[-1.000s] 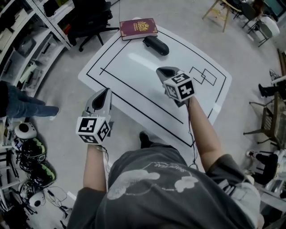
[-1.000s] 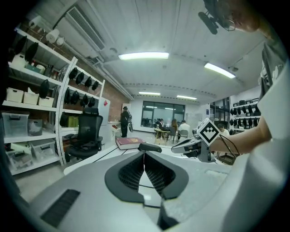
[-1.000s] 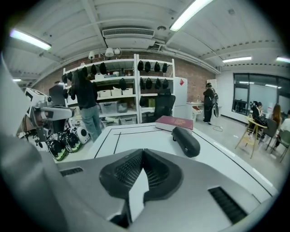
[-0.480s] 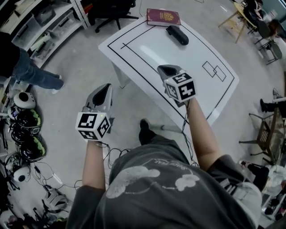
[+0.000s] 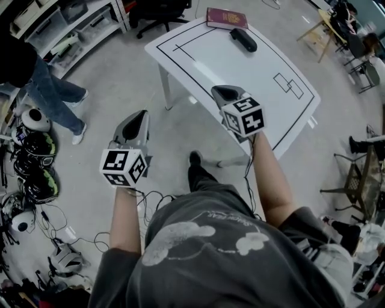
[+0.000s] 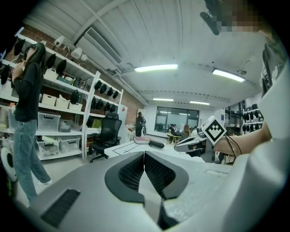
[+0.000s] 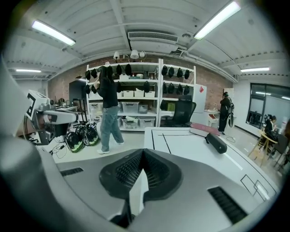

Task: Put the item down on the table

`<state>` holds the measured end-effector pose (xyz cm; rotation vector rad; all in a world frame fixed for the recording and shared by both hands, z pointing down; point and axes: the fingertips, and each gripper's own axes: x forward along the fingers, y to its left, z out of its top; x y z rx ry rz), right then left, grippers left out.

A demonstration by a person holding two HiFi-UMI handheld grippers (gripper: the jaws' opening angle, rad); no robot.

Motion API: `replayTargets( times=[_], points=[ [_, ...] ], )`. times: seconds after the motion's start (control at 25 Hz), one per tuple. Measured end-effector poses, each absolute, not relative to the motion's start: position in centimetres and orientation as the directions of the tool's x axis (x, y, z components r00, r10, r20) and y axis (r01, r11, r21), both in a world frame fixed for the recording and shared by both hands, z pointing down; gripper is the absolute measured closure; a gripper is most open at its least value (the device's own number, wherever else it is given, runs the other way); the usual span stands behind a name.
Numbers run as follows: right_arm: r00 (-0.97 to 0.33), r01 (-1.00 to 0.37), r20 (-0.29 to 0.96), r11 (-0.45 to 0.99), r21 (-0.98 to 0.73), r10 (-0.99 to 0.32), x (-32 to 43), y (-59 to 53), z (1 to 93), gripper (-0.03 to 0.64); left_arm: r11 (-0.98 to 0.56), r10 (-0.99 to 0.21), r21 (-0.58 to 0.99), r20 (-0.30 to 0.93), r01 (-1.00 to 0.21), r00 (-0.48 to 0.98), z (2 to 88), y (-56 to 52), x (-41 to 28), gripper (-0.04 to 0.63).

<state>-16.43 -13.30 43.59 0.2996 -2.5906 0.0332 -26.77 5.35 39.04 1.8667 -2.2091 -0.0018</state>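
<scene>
A maroon book and a black oblong case lie at the far end of the white table. Both are also in the right gripper view, the book and the case, and small in the left gripper view, the book and the case. My left gripper hangs over the floor, left of the table, shut and empty. My right gripper is at the table's near edge, also shut with nothing in it.
A person stands by the shelves at the left. Helmets and cables lie on the floor at the left. An office chair stands behind the table, and chairs at the right.
The view has pulled back from the table, which now sits farther away and higher in the head view. Both grippers stay shut and empty; the left one is now over bare floor.
</scene>
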Motion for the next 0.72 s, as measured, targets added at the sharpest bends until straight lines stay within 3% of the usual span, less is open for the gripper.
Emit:
replayTargets(
  times=[0.72],
  points=[
    [-0.814, -0.226, 0.551, 0.974, -0.011, -0.183, -8.8, -1.6, 46.0, 0.620, 0.182, -0.969, 0.192, 0.203, -0.964, -0.142, 40.7, 15.8, -20.4, 0.591]
  ],
)
